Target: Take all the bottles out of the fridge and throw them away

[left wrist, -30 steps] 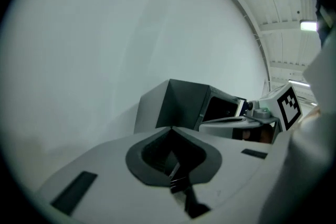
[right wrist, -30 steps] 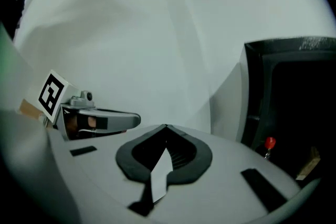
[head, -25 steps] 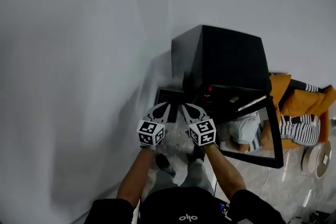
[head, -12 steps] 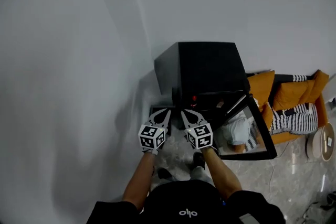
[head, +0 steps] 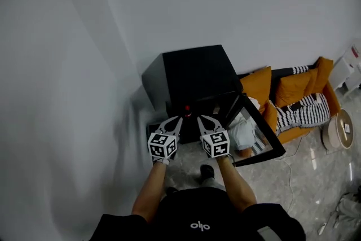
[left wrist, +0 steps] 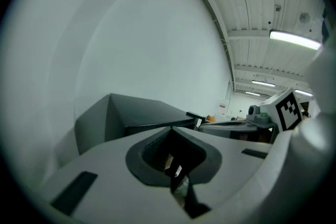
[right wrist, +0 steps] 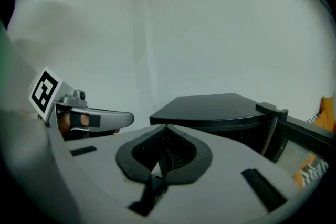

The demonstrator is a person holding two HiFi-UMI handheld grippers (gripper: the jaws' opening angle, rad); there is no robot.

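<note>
My left claw (head: 176, 120) is pinched shut on nothing. Just beside it at three o'clock, my right claw (head: 203, 119) is shut and empty too. The black fridge (head: 192, 70) stands at twelve o'clock, its door (head: 254, 138) open toward three. A red speck (head: 187, 108) in its opening is too small to identify.

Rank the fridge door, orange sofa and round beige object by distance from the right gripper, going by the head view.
1. Fridge door, open, just right of the right gripper.
2. Orange sofa, beyond the door.
3. Round beige object, far right edge.
</note>
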